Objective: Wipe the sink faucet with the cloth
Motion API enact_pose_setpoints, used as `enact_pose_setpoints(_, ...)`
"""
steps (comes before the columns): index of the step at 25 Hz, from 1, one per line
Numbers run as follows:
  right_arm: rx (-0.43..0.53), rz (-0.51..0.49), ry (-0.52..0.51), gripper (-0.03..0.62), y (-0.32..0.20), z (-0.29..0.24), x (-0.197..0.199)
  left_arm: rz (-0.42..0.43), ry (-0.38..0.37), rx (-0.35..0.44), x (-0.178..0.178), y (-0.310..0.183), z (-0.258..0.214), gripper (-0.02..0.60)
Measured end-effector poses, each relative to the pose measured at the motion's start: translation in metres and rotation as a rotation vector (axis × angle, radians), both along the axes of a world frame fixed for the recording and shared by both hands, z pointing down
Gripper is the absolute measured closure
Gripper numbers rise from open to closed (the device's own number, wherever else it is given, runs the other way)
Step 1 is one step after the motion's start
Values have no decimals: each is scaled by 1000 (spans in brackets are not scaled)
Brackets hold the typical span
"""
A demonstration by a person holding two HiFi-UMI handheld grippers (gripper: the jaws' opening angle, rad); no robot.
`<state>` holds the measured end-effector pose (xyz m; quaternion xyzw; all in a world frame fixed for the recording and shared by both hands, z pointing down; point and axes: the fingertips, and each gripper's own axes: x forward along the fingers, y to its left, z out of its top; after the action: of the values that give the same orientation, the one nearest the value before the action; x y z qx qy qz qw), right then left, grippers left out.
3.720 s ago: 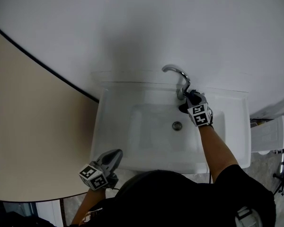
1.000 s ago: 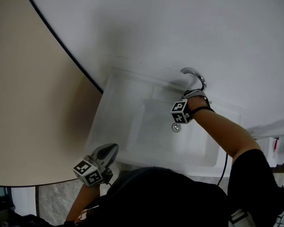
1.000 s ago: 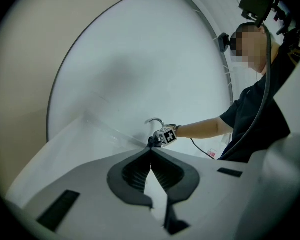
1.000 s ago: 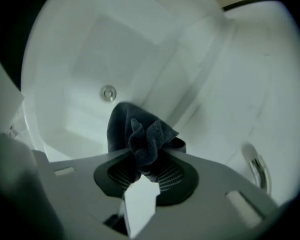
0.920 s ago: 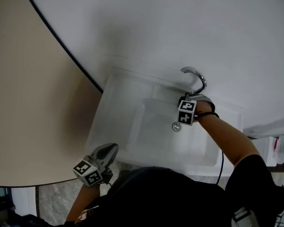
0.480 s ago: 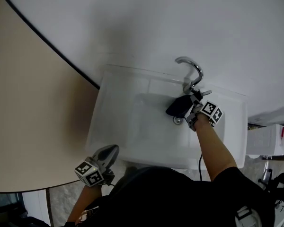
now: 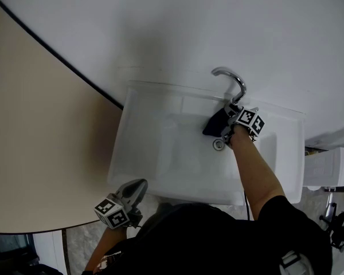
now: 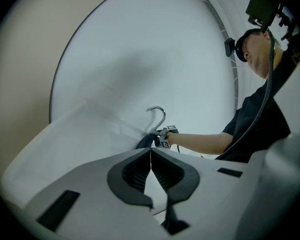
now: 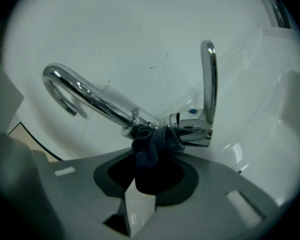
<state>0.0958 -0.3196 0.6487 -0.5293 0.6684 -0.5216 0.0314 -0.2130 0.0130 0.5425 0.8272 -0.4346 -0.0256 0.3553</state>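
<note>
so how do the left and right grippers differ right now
The right gripper is shut on a dark cloth; the left gripper is shut with nothing between its jaws. The right gripper holds the cloth against the base of the faucet at the back of the sink; the left gripper hangs in front of the sink's front left corner, apart from it. Both have their jaws closed.

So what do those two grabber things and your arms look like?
The left hand-held gripper and right hand-held gripper are grey plastic, each with two jaws lined in ribbed black. Each carries a cube of black-and-white square markers. The person wears a black short-sleeved top, and a thin black cable hangs by the right arm.
</note>
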Motion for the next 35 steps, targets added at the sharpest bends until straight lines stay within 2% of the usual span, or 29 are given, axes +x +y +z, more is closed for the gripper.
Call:
enact_pose_setpoints(3, 20, -14, -4, 508, 3, -22, 0, 0, 7, 22, -4, -2, -5, 578)
enact_pose_setpoints(7, 79, -74, 67, 508, 9, -35, 2, -12, 10, 31, -9, -7, -8, 578)
enact_pose_setpoints(13, -55, -98, 111, 508, 18, 26, 8, 5, 5, 3, -1, -4, -1, 578)
enact_pose_setpoints(18, -92, -154, 159, 508, -1, 41, -3, -3, 0, -36, -4, -1, 13, 578)
enact_pose_setpoints(23, -99, -146, 142, 508, -4, 40, -1, -5, 16, -26, -3, 0, 15, 578)
enact_pose_setpoints(26, -93, -135, 110, 508, -4, 27, -1, -3, 5, -8, -5, -4, 6, 578)
enact_pose_setpoints(30, -78, -177, 94, 508, -1, -7, -8, -12, 18, 38, -10, -13, -5, 578)
enact_pose_setpoints(32, -30, -199, 82, 508, 4, -33, -9, -9, 23, 63, -8, -17, -14, 578)
enact_pose_setpoints(35, 117, -215, 124, 508, 10, -97, 2, -1, 29, 95, -5, -22, -30, 578)
